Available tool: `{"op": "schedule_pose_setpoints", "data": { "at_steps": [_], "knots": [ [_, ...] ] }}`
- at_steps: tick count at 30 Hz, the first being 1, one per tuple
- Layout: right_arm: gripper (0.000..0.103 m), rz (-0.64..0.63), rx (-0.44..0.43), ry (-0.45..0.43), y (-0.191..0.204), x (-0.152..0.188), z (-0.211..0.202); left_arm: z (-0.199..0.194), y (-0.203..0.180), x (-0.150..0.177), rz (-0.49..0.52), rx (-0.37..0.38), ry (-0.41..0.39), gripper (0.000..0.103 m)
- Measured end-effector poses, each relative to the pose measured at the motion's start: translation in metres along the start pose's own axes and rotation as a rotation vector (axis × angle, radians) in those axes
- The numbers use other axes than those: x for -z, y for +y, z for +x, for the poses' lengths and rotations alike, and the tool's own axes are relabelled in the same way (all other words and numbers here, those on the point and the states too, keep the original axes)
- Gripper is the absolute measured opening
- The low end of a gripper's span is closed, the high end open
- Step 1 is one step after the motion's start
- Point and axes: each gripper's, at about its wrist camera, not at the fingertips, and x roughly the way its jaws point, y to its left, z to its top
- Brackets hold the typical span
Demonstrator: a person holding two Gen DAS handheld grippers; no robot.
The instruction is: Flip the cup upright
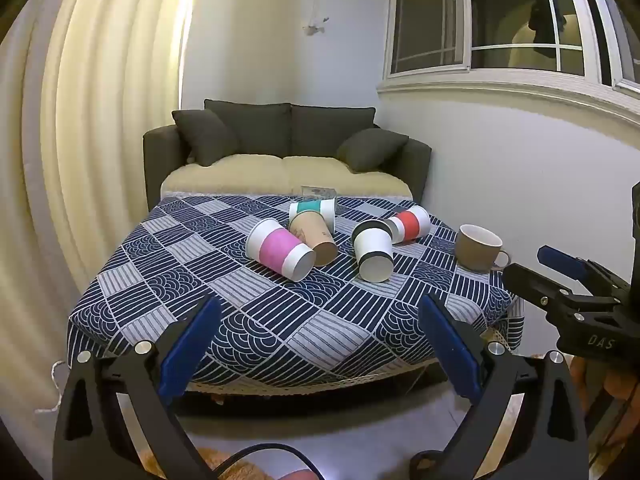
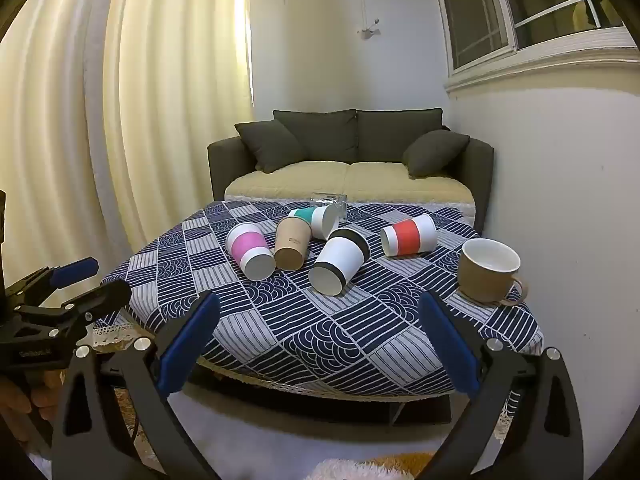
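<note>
A dark grey two-seat sofa (image 1: 288, 148) with cream seat cushions stands against the white back wall (image 1: 280, 40). Pleated cream curtains (image 1: 100, 120), lit from behind, cover the left side. A white-framed window (image 1: 500, 32) occupies the right wall, upper area.

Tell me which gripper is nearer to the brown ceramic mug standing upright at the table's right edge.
Right. The right gripper, open, hovers off the near table edge with the brown ceramic mug just beyond its right finger. The left gripper, also open, sits further left, with the mug far right.
</note>
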Motion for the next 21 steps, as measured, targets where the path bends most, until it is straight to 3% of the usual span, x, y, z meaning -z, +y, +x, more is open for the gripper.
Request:
{"op": "schedule_pose_setpoints", "data": {
  "at_steps": [21],
  "knots": [
    [0.098,0.007,0.003,-0.001,-0.0004,0.0010,-0.0013,-0.0030,-0.0042,-0.0040,0.011,-0.003,-0.007,0.096]
  ]
}}
